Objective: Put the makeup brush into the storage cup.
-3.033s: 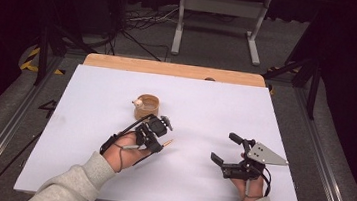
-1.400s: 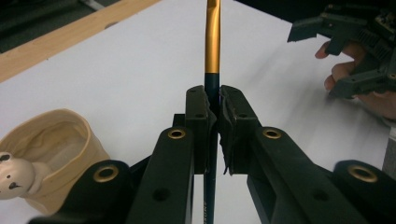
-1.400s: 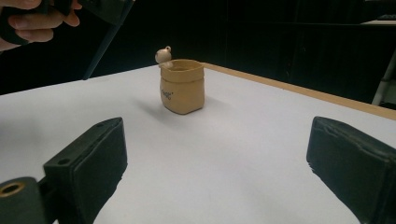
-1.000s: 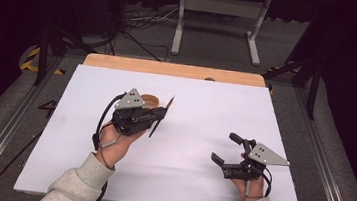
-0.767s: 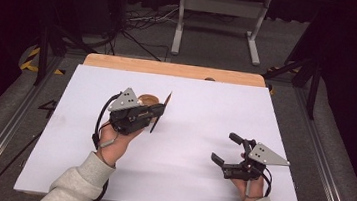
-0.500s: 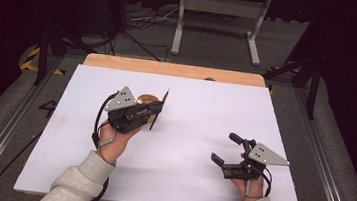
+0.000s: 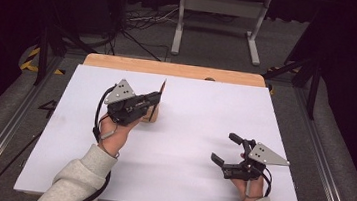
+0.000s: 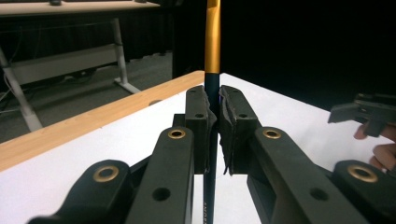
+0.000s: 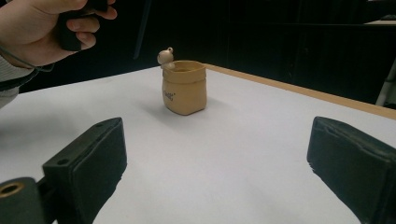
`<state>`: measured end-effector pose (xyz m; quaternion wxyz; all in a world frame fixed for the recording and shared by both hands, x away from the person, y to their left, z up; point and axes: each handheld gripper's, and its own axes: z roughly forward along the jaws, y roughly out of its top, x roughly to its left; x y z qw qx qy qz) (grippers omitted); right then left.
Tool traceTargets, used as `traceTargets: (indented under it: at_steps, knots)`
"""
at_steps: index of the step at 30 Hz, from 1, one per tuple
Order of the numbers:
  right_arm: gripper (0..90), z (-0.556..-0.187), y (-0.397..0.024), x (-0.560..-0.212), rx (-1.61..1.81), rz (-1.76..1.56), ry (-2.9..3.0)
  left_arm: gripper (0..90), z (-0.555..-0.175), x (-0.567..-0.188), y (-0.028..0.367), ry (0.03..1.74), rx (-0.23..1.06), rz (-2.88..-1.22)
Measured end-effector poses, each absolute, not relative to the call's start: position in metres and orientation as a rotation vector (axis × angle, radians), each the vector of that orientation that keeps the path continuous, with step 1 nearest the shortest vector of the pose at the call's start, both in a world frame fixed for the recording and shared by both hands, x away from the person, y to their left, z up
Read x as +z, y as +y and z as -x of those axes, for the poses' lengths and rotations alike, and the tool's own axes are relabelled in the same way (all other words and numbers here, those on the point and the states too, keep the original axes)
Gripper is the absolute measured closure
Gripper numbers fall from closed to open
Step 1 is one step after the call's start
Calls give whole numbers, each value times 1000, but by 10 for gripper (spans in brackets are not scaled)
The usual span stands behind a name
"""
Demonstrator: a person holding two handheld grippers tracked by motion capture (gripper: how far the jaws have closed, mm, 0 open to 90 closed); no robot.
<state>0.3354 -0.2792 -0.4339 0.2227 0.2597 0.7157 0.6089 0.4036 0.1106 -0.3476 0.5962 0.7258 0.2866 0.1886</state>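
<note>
Left gripper [image 7: 152,103] shifted, fingers pinching pen [image 8: 212,42]

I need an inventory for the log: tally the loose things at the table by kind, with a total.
Pens or pencils: 1, the pen, dark with an orange-gold upper part, clamped upright in the left gripper.
Holders: 1, the tan pot with a small figure on its rim, standing on the white table.
Total: 2
</note>
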Motion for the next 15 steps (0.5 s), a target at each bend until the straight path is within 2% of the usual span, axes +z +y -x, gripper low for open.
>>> traceTargets:
  at_steps: [15]
  knots:
    - [49, -334, -281, -434, 1688, -720, 1972, 824, -416, -348, 112, 745, 496, -1645]
